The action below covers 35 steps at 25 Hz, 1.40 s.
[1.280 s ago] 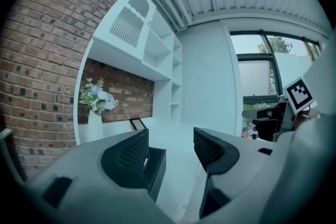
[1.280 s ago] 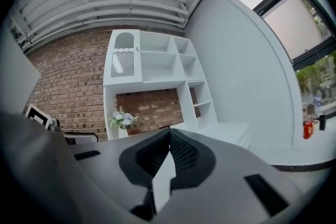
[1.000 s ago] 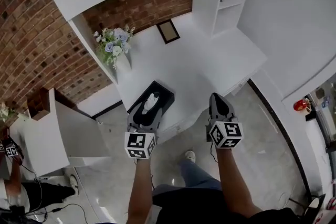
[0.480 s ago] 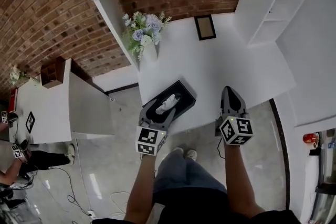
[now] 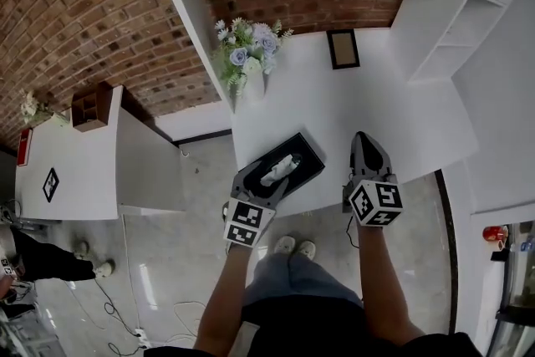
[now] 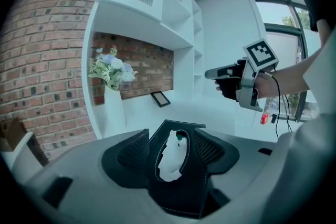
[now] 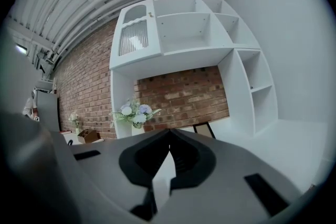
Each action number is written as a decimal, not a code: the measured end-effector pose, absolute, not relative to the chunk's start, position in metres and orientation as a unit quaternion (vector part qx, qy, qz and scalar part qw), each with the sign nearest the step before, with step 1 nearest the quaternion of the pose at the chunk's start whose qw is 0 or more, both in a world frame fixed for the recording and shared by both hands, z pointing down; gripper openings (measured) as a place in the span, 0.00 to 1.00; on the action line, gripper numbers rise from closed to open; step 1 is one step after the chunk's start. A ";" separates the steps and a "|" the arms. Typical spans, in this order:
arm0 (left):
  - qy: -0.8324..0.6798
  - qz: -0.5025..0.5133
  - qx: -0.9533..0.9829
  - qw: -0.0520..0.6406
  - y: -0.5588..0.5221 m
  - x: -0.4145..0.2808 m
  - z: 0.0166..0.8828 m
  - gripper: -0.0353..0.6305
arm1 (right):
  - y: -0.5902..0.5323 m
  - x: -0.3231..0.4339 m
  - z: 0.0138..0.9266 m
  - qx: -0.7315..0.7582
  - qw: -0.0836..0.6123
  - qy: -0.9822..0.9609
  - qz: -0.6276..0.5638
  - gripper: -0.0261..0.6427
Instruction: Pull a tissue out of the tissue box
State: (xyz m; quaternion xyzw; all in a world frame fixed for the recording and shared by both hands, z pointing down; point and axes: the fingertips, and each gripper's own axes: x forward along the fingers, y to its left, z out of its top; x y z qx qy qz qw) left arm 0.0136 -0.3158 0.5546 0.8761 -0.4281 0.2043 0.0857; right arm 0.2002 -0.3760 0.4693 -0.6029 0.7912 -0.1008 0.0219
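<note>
1. The black tissue box [image 5: 308, 156] is lying on the near left corner of the white counter [image 5: 393, 109], just below the centre of the head view. A white tissue [image 5: 281, 169] is sticking up out of its oval slot.
2. The left gripper [image 5: 264, 181] is hovering at the box's near end with its jaws standing wide apart. In the left gripper view the tissue [image 6: 170, 157] is showing between them, and neither jaw is touching it.
3. The right gripper [image 5: 362, 142] is hanging over the counter's front edge, right of the box, with its jaws pressing together on nothing.
4. A vase of flowers [image 5: 249, 54] and a picture frame [image 5: 343, 48] are standing by the brick wall [image 5: 301, 0] in the upper part of the frame.
</note>
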 end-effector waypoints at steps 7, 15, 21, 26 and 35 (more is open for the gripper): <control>-0.366 0.351 0.860 0.056 -0.313 0.015 0.568 0.41 | -0.382 0.180 0.474 -0.584 0.010 0.805 -0.103 0.04; -0.321 0.459 0.826 0.067 -0.305 0.014 0.592 0.34 | -0.382 0.174 0.479 -0.576 0.005 0.811 -0.107 0.04; -0.338 0.488 0.802 0.070 -0.312 0.005 0.600 0.23 | -0.384 0.177 0.483 -0.576 0.007 0.810 -0.110 0.04; -0.337 0.496 0.796 0.079 -0.311 0.004 0.605 0.18 | -0.385 0.177 0.484 -0.576 0.006 0.810 -0.111 0.04; -0.345 0.493 0.796 0.066 -0.309 0.005 0.605 0.08 | -0.385 0.178 0.485 -0.576 0.006 0.810 -0.112 0.04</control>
